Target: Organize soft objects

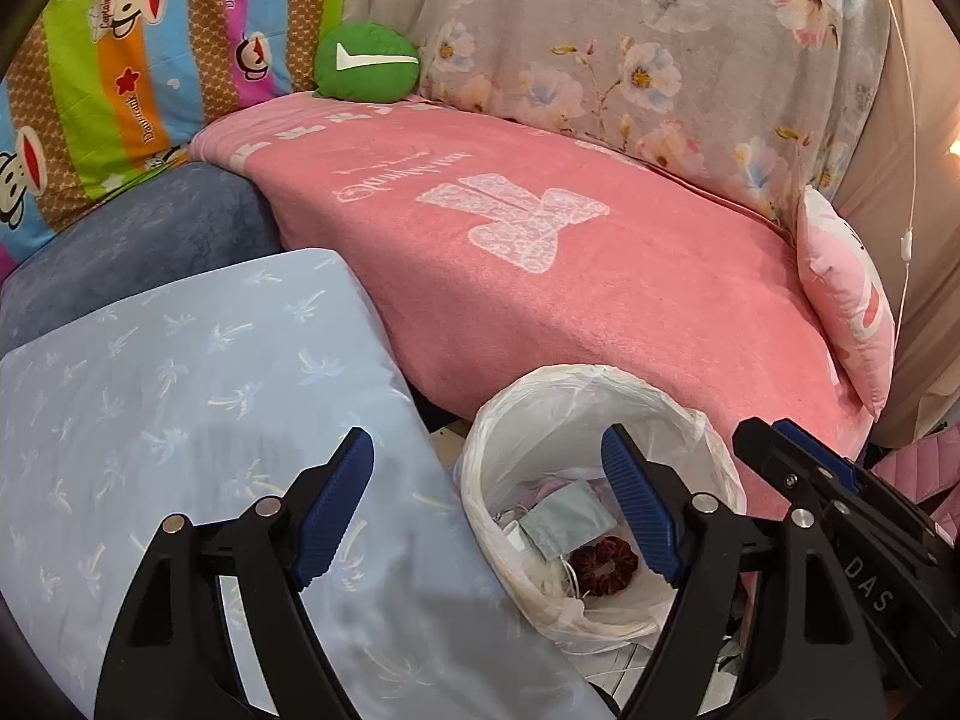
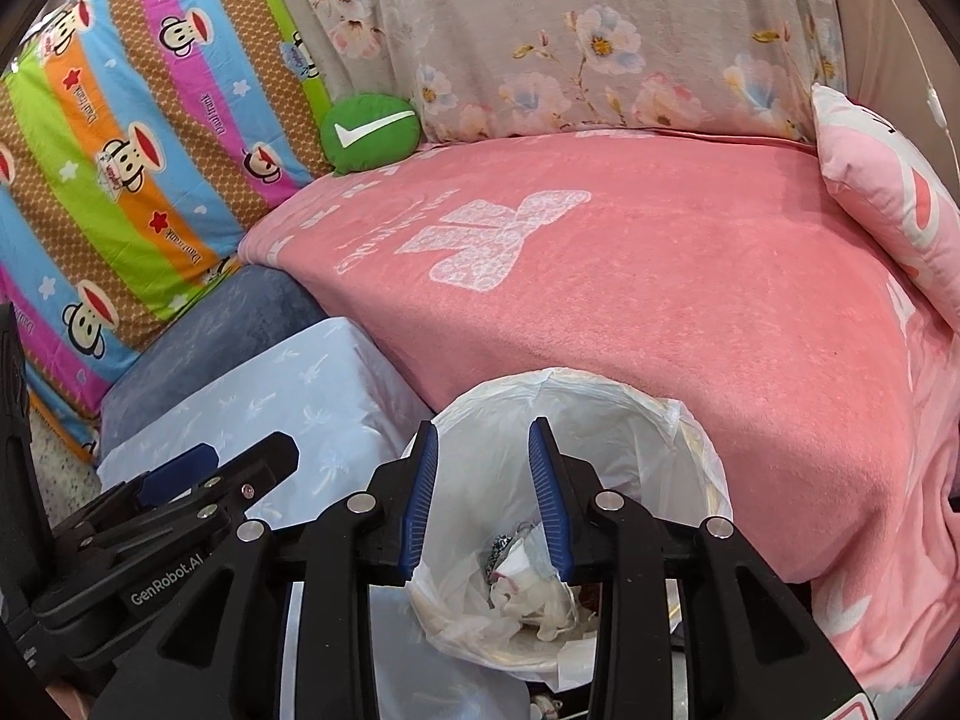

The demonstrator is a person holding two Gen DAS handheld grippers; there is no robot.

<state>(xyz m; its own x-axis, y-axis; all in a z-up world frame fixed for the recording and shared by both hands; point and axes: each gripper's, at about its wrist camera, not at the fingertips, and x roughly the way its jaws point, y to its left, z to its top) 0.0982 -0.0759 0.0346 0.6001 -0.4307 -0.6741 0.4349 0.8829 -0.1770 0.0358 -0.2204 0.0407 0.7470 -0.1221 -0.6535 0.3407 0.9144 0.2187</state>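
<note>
- Looking down over a waste bin (image 1: 600, 396) lined with a white plastic bag (image 2: 570, 396); the bin stands on the floor against the front edge of the sofa seat, just beside the light blue pillow (image 1: 198, 396).
- Bin contents, left wrist view: a pale blue face mask (image 1: 567, 525), a dark red scrunchie (image 1: 603, 561), white crumpled bits and thin white cord. In the right wrist view only crumpled white paper (image 2: 528, 591) is clear; the rest is too tangled to tell.
- Left gripper (image 1: 486, 504): jaws spread wide, nothing between them. One finger is over the light blue pillow, the other over the bin mouth.
- Right gripper (image 2: 483, 498): jaws part open, a narrow gap, nothing pinched; both blue pads hang over the bin opening.
- No earlier frame is supplied, so no motion is noted.
- Light blue pillow leans on a dark blue cushion (image 1: 150, 228) at the left end of the seat.
- Pink blanket (image 1: 570, 276) covers the seat; green round cushion (image 1: 366, 63) sits in its back left corner, pink pillow (image 1: 846, 294) at its right edge.
- Striped monkey-print fabric (image 2: 138, 138) and grey floral fabric (image 2: 570, 36) cover the backrest.
</note>
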